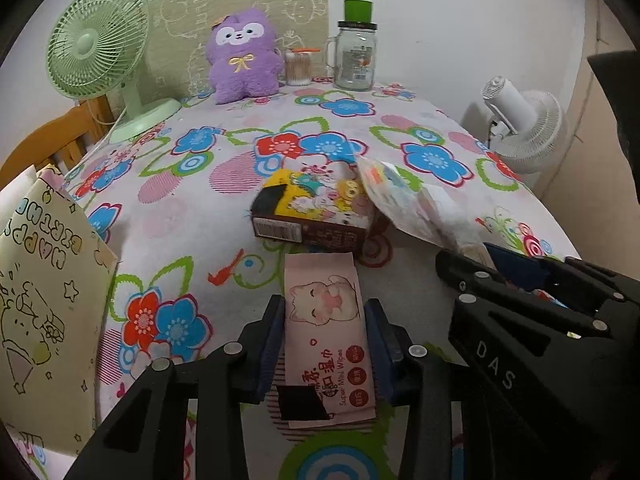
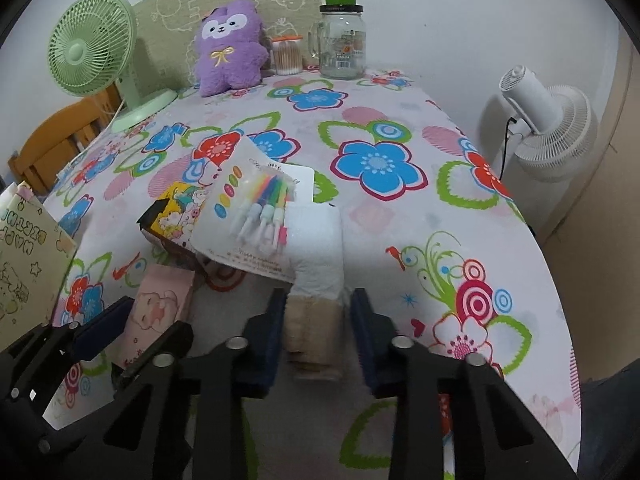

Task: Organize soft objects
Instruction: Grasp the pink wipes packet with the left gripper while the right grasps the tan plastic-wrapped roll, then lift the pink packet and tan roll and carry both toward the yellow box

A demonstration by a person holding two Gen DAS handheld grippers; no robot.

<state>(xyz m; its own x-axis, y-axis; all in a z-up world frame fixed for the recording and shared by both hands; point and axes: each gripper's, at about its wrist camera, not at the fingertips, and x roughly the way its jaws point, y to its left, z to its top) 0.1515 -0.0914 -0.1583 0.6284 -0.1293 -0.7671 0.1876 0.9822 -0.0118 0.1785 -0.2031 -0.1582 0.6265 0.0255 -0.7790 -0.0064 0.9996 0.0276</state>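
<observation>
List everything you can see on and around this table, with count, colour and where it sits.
wipes pack: one, pink, near edge, between left pads
tissue pack: one, white and tan, between right pads
candle card: one, white with bright candles, leaning on box and tissue pack
cartoon box: one, yellow and dark, table middle
plush toy: one, purple, far edge
swab jar: one, clear, beside plush
glass mug jar: one, clear, green cap, far edge
desk fan: one, green, far left
floor fan: one, white, right of table
gift bag: one, cream, left
tablecloth: one, floral
left gripper: black, blue pads, shut on wipes
right gripper: black, shut on tissue pack
</observation>
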